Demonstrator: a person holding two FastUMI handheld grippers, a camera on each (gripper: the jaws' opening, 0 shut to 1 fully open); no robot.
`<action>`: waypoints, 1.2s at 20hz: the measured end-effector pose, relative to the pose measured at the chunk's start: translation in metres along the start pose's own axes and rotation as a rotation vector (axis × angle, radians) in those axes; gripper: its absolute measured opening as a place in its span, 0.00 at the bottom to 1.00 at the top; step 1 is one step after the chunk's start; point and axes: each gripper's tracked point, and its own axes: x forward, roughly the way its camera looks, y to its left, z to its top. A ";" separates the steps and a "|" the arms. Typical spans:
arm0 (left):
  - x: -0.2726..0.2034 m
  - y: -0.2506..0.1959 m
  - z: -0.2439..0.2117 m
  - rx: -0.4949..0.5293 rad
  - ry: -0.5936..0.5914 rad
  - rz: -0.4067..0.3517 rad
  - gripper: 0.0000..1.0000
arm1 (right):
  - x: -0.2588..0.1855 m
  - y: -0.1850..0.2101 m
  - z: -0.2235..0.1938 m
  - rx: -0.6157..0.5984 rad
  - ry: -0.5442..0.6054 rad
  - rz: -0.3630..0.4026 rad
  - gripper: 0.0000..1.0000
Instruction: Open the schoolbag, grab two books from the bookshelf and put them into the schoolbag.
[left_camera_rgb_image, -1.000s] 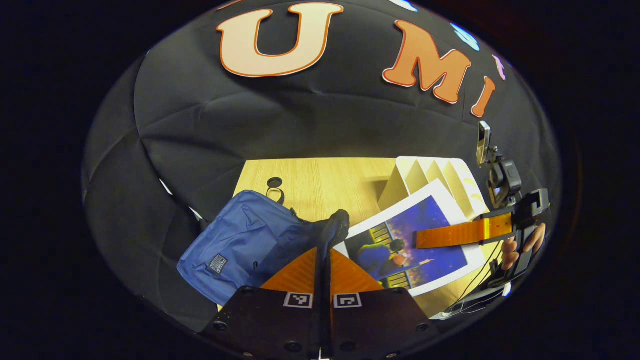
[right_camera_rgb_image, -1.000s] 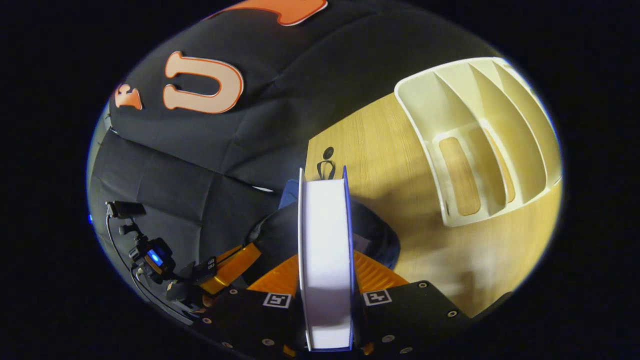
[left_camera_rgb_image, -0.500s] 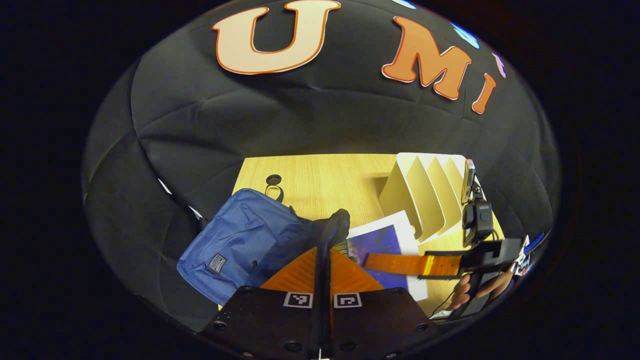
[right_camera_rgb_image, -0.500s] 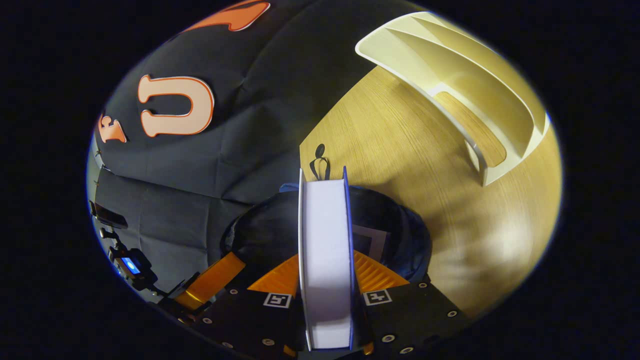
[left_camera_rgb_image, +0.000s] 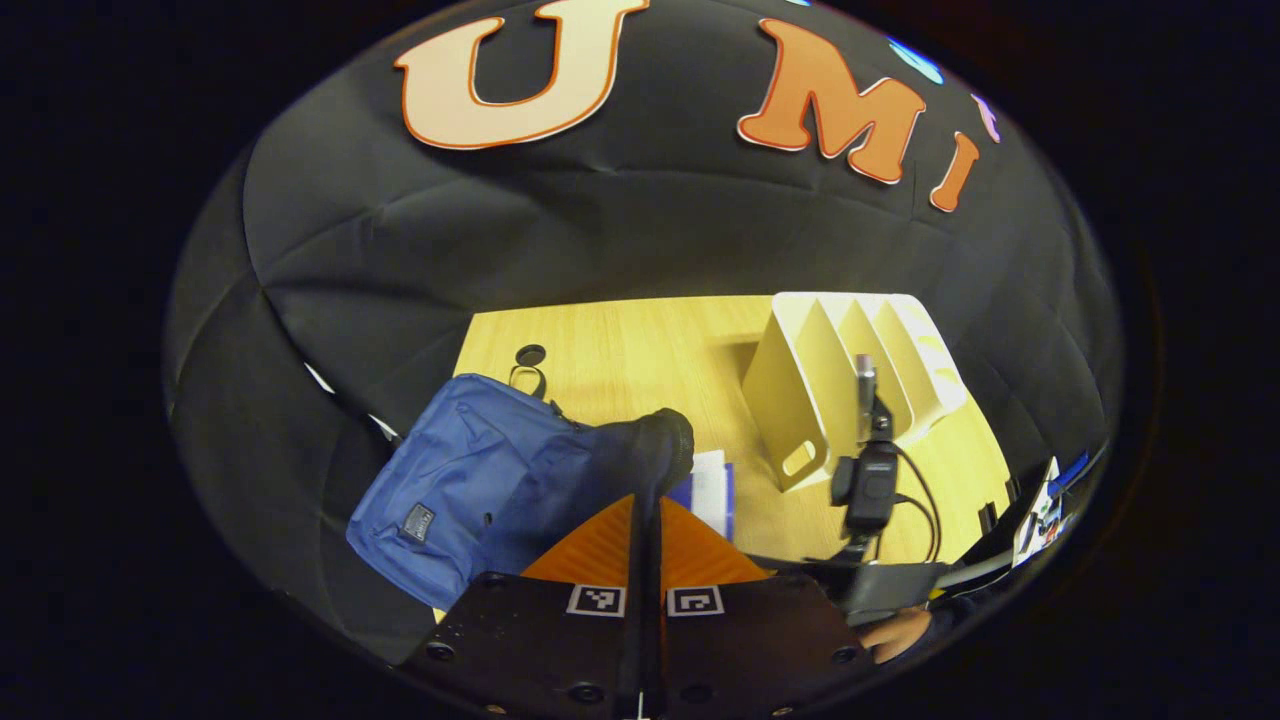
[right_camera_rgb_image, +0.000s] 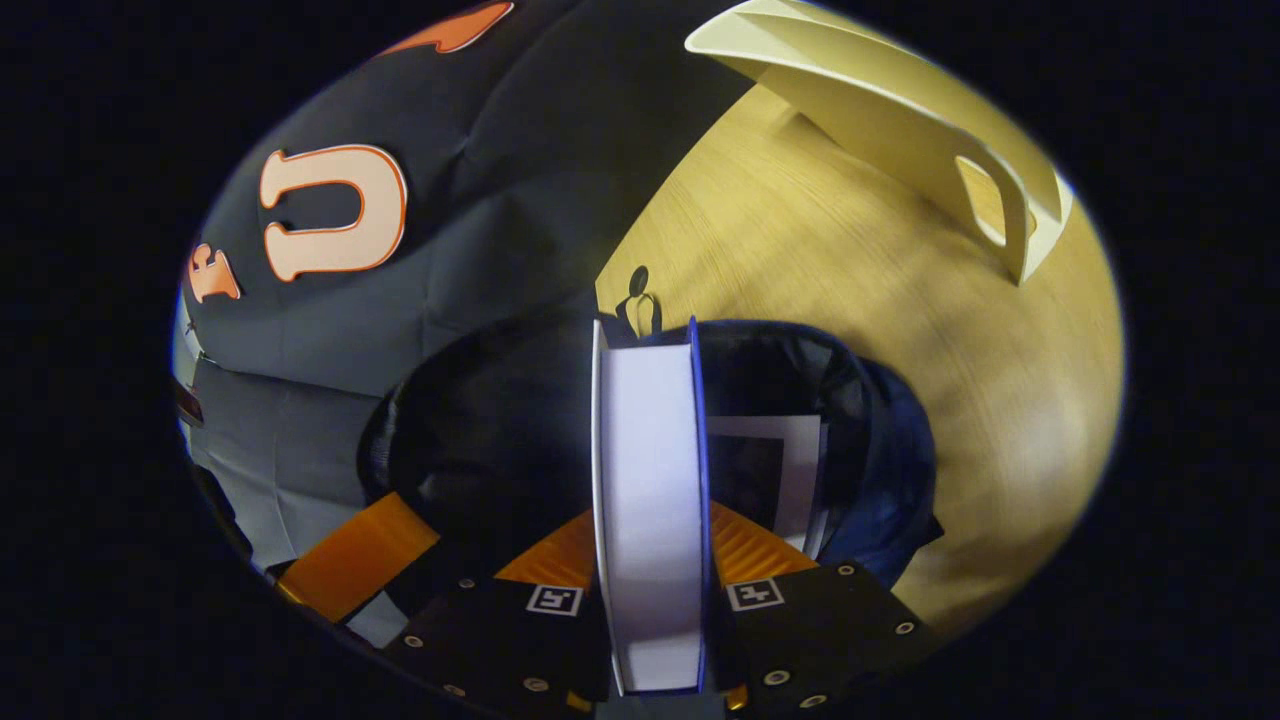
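Nearest in the right gripper view, right gripper (right_camera_rgb_image: 650, 560) clamped on a book (right_camera_rgb_image: 648, 500), one finger pressed against each cover, page edges facing the camera and running straight out between the fingers. Just past the fingertips, open mouth of the blue schoolbag (right_camera_rgb_image: 880, 470), with the book's far end over the dark interior and another book (right_camera_rgb_image: 770, 470) already lying inside to the right. In the left gripper view, left gripper (left_camera_rgb_image: 645, 540) with fingers pressed together, pinching the dark rim of the schoolbag (left_camera_rgb_image: 470, 480) and lifting it up. Right beside those fingertips, the held book (left_camera_rgb_image: 712, 490) standing at the opening. Farther off, pale bookshelf (left_camera_rgb_image: 830, 390) on the wooden table (left_camera_rgb_image: 640, 350), well apart from the bag.
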 end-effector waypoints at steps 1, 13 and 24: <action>0.000 -0.003 -0.001 0.005 0.004 -0.004 0.01 | 0.005 0.003 -0.004 0.007 0.013 0.009 0.38; -0.005 -0.001 0.002 0.011 -0.007 0.017 0.01 | 0.032 -0.001 -0.022 0.097 0.092 0.038 0.43; 0.000 0.005 -0.003 -0.090 -0.033 0.010 0.01 | -0.040 -0.031 -0.035 -0.008 0.249 -0.104 0.74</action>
